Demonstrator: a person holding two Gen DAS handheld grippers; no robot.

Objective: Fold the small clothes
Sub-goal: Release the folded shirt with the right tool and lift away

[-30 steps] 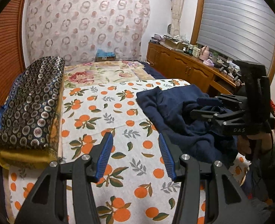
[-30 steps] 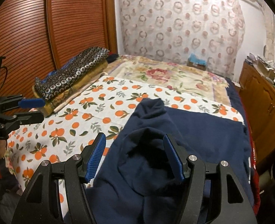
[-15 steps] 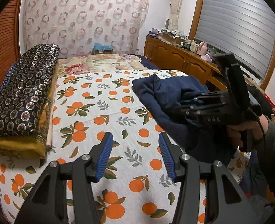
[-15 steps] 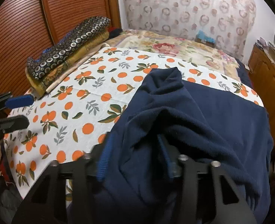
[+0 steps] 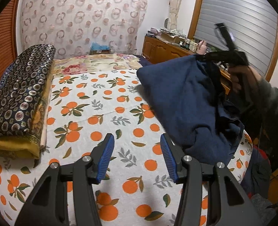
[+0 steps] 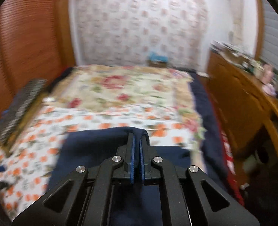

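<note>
Right gripper (image 6: pixel 137 141) clamped on a fold of the navy garment (image 5: pixel 184 101), hoisting it off the orange-print sheet (image 5: pixel 101 116) (probably to shake it flat for folding). Left gripper (image 5: pixel 137 156) waiting alongside, jaws apart, empty.

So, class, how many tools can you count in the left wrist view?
2. The left tool is open above the orange-print sheet; the right tool at upper right is shut on the navy garment.
</note>
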